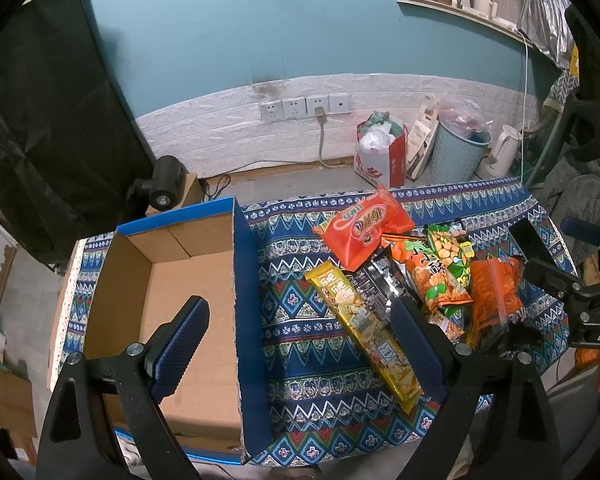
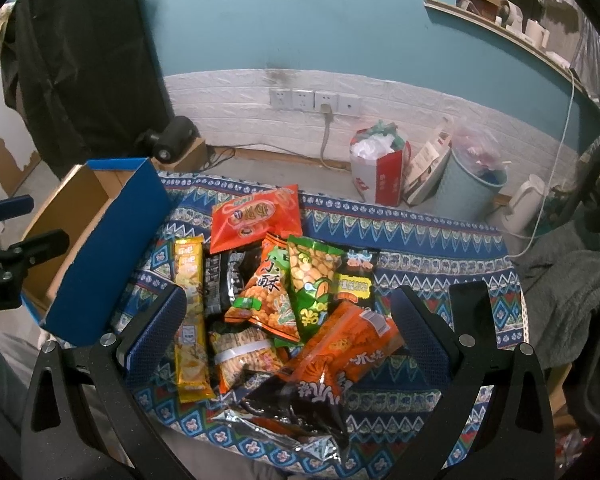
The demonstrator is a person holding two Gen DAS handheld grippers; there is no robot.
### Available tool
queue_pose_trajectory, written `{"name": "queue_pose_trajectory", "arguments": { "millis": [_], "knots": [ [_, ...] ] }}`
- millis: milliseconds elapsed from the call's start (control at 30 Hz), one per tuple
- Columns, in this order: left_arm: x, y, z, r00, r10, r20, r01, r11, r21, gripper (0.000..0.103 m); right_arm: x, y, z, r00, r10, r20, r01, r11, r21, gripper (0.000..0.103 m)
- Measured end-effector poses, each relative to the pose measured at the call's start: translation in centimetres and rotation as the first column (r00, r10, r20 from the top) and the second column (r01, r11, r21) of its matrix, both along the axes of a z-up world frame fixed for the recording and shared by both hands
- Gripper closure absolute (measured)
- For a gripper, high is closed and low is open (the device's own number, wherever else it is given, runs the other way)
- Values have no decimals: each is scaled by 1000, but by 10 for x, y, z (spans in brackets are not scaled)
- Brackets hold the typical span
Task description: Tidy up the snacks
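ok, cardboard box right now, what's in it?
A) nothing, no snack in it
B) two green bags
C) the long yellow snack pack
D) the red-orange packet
A: the left wrist view shows the cardboard box with a bare floor, while the long yellow pack and the other snacks lie outside it on the patterned cloth.

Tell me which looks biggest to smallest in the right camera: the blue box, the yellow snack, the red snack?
1. blue box
2. and 3. yellow snack and red snack look alike; the yellow lies nearer the camera.
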State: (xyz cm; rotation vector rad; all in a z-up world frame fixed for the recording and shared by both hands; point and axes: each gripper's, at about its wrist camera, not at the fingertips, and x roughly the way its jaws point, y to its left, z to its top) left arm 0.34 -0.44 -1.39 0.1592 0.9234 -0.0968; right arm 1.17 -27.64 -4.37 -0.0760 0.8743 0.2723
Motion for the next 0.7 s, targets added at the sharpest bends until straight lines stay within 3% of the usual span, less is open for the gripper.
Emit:
{"name": "queue_pose_trajectory", "arguments": {
  "millis": [700],
  "knots": [
    [10,-4,-11,999,6,-42,-6,1000,11,10,2,-6,-2,1000,-18,-18,18,1000,-12,3]
  ]
}}
